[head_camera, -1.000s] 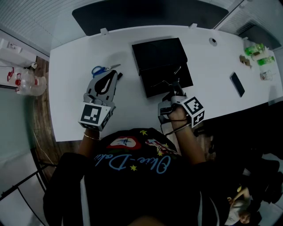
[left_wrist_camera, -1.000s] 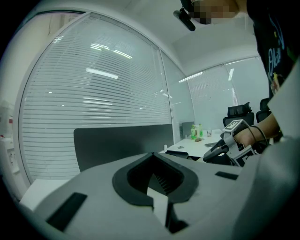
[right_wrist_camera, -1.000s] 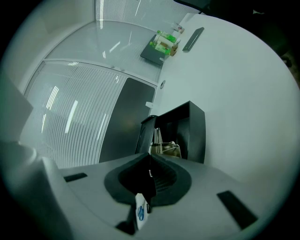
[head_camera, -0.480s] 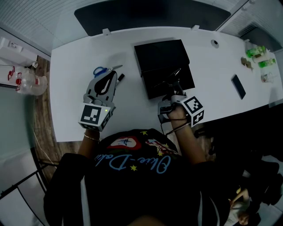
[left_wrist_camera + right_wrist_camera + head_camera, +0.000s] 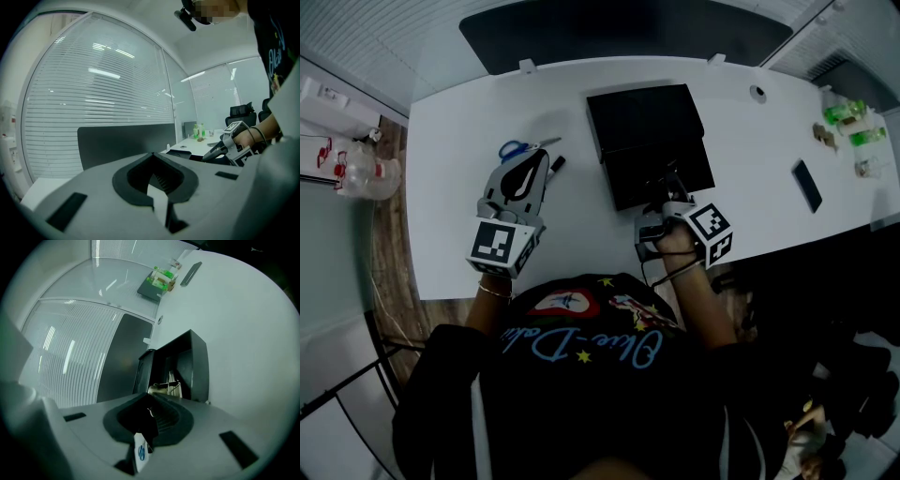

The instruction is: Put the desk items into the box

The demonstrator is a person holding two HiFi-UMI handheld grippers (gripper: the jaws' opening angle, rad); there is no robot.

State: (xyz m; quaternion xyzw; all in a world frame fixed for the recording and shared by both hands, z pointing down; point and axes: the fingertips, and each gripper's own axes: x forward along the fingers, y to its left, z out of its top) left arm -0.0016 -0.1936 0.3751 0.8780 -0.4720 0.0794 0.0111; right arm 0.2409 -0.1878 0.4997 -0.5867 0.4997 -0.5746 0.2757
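- Right gripper sits at the near edge of the black box, nose dipped toward it.
- Its jaws have just been opening and stand only a crack apart. A small dark piece with a white, blue-marked tag sits between them, and it looks slackened rather than pinched.
- Inside the box, a wire-handled clip is already lying at the near side.
- Left gripper rests on the white desk with its tips together and nothing in them.
- Just beside its tip lie the blue-handled scissors and a black pen, neither one boxed yet.
- A phone lies well off to the right.
- Judgement: this is the let-go for the tagged piece, with the scissors and pen left to do.
- Risk one: with so small a gap, the piece could cling to a pad and ride back out when the gripper pulls away.
- Risk two: the tips are right at the box's near wall, so a piece let go here may catch the rim and tumble onto the desk instead of inside.
- Risk three: a low pull-back could nudge the light box, or hook the clip's wire handles.
- Risk four: the scissors lie flat on a slick top, so a shallow pinch may skate them away.
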